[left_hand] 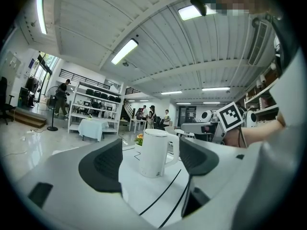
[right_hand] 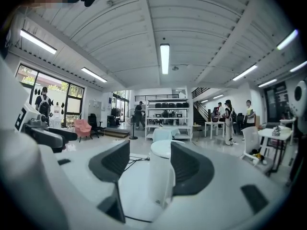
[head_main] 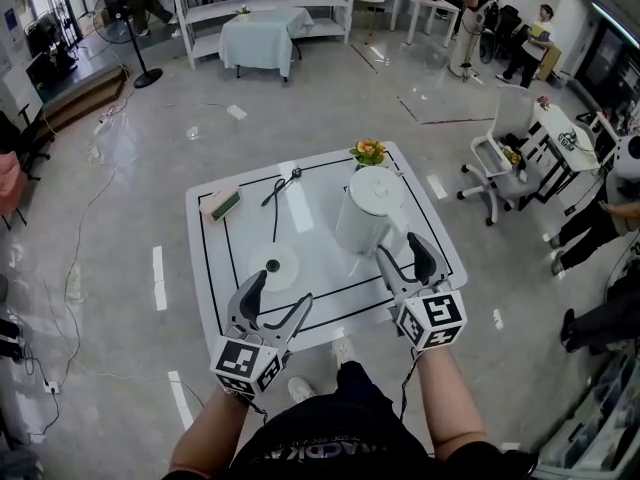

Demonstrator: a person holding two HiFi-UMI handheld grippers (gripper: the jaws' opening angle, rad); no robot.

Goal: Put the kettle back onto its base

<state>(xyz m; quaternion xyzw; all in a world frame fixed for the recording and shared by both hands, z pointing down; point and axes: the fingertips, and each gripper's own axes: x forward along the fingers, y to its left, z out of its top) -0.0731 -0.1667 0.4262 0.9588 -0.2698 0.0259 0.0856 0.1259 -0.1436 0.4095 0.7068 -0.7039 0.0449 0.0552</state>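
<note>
On the counter [head_main: 320, 243], the kettle [head_main: 368, 213] stands to the right. Its base [head_main: 273, 266] lies to the left of it and nearer. A sponge [head_main: 220, 204] sits far left. Flowers [head_main: 369, 152] stand just behind the kettle at the far edge.

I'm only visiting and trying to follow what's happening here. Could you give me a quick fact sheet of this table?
Kettle: white, upright on the table, to the right of its base, not on it
Base: round white disc at front left, with a black cord running back
Left gripper: open, empty, near the base
Right gripper: open, pointed at the kettle's near side, not gripping it
Other items: sponge, flowers
Task status: kettle not yet on its base
</note>
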